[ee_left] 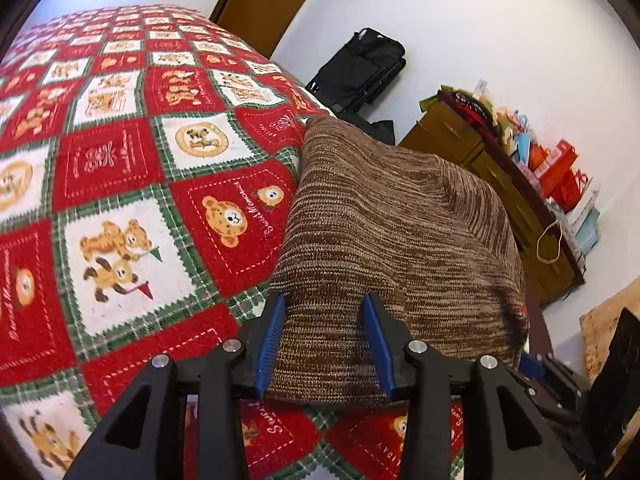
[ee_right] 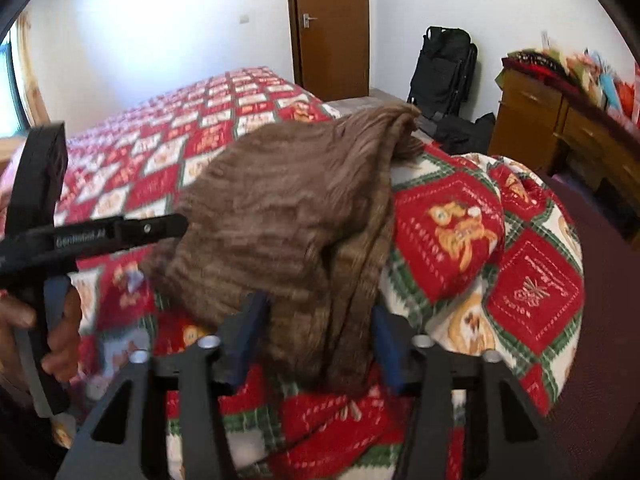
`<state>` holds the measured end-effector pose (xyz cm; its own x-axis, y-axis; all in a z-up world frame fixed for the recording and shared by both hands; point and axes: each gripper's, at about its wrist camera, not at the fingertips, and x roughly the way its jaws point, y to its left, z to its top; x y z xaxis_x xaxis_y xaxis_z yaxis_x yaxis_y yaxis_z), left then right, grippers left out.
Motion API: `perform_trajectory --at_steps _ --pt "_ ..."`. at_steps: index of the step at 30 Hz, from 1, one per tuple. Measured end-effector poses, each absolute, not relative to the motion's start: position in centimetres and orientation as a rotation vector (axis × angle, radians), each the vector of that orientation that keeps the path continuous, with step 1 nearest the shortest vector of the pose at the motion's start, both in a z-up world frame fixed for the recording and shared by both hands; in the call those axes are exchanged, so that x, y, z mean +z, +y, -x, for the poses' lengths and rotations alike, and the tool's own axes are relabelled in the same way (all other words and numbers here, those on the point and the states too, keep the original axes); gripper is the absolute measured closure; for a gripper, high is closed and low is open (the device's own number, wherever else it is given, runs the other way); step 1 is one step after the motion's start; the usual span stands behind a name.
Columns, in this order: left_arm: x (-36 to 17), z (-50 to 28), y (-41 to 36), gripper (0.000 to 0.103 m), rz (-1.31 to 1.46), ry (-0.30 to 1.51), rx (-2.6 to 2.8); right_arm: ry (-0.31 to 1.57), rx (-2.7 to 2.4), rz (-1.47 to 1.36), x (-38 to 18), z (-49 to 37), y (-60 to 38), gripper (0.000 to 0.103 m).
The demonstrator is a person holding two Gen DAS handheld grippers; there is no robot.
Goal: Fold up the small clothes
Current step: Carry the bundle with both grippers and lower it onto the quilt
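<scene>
A: We see the brown knitted garment (ee_left: 384,240) lying on the red, white and green teddy-bear bedspread (ee_left: 120,184).

B: Left gripper (ee_left: 325,344) fingers spread around its hem. Right gripper (ee_right: 316,344) fingers spread too, cloth between; grip unclear.

— What have you got on the bed?
— Your knit (ee_left: 392,236), brown and tan ribbed, doubled over on the red checked quilt (ee_left: 120,168).
— Lying flat?
— No. You see it draped and bunched, near the quilt's edge.

The knitted garment (ee_left: 392,240) lies on the bed (ee_left: 120,160), dresser (ee_left: 500,184) beyond its right side
</scene>
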<state>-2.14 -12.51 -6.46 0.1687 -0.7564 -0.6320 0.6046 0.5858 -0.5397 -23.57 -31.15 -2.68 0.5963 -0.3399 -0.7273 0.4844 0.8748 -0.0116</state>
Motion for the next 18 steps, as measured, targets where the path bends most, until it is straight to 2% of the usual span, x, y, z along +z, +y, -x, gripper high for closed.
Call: perform_trajectory --at_steps 1,2,3,4,5,9,13,17,18 --pt "-6.5 2.1 -12.5 0.061 0.206 1.024 -0.992 0.803 -0.485 -0.191 -2.7 23.5 -31.2 0.066" --pt "-6.5 2.1 -12.5 0.061 0.221 1.033 -1.014 0.802 -0.479 -0.209 -2.6 23.5 -31.4 0.080" --pt "-6.2 2.2 -12.5 0.066 0.232 1.039 -1.043 0.804 -0.463 -0.243 -2.4 23.6 -31.8 0.082" --pt "-5.9 2.4 -12.5 0.083 0.215 1.036 -1.051 0.808 -0.452 -0.288 -2.2 23.6 -32.2 0.083" --pt "-5.6 2.6 -12.6 0.089 0.195 1.033 -1.061 0.811 -0.443 -0.334 -2.1 23.7 -32.6 0.085" --pt "-4.1 4.0 -12.8 0.092 0.024 0.990 -1.023 0.764 -0.341 -0.549 -0.9 25.0 -33.9 0.088" --pt "-4.8 4.5 -13.0 0.091 -0.165 0.933 -0.869 0.852 -0.436 -0.532 -1.9 25.2 -34.5 0.088" --pt "-5.0 4.4 -11.7 0.091 -0.193 0.909 -0.781 0.833 -0.448 -0.598 -2.7 25.8 -35.1 0.075" --pt "-4.6 4.4 -11.3 0.091 -0.199 0.888 -0.752 0.810 -0.464 -0.604 -2.1 26.1 -35.0 0.075"
